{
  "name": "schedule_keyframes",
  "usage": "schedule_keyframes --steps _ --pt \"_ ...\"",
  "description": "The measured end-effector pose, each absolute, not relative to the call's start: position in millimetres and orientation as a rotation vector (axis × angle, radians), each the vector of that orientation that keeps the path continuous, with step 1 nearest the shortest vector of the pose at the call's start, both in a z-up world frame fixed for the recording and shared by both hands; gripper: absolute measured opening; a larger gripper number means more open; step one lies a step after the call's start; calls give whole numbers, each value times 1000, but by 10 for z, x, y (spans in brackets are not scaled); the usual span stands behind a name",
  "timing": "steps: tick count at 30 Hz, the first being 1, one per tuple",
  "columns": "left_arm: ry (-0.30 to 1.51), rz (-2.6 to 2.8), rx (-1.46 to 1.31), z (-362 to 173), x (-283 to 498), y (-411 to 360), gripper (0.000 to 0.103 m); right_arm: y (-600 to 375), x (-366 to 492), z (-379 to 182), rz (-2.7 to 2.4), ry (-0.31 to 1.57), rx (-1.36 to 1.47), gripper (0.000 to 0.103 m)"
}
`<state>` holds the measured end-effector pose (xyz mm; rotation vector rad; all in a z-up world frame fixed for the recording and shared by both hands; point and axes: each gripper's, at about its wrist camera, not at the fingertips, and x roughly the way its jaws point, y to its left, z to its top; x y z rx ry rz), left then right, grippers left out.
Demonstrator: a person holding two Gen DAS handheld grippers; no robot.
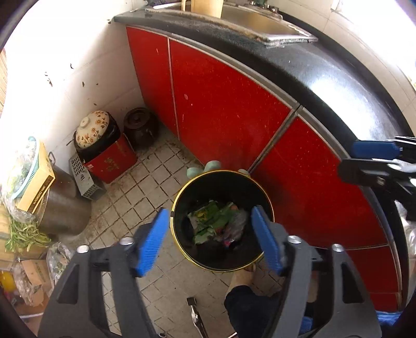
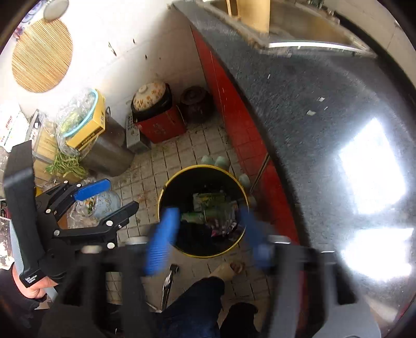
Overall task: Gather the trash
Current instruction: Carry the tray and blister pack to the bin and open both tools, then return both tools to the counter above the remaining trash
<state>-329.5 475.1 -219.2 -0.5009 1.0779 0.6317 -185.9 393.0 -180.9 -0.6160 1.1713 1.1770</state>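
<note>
A black bin with a yellow rim (image 1: 232,185) (image 2: 187,181) stands on the tiled floor against the red cabinet. Inside it lie green wrappers and crumpled plastic trash (image 1: 214,221) (image 2: 210,203). My left gripper (image 1: 207,215) hangs above the bin, pointing steeply down, its blue pads (image 1: 153,234) wide apart with nothing between them. My right gripper (image 2: 208,213) is also over the bin, blurred, open and empty. Each shows in the other's view: the left gripper (image 2: 119,195) at the left, the right gripper (image 1: 349,160) at the right edge.
Red cabinet doors (image 1: 223,104) sit under a dark countertop (image 2: 312,109) with a sink (image 1: 254,20). In the corner are a floral-lidded pot (image 1: 92,127) on a red box, a dark jar (image 1: 140,124), a steel pot (image 1: 62,205) and green beans (image 1: 24,235). A person's foot (image 2: 227,270) and tongs (image 2: 169,283) are near the bin.
</note>
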Motion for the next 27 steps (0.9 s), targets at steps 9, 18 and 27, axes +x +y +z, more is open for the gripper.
schedule_keyframes --steps 9,18,27 --pt "1022 555 -336 -1541 -2706 4194 94 2722 -1308 -1002 1034 1094 -416 81" --pt "937 96 -119 -1001 -1302 2791 94 484 -574 -440 510 1006 -159 84" --pt "916 -239 67 -790 -428 1121 94 -1454 -666 -356 141 997 70 84"
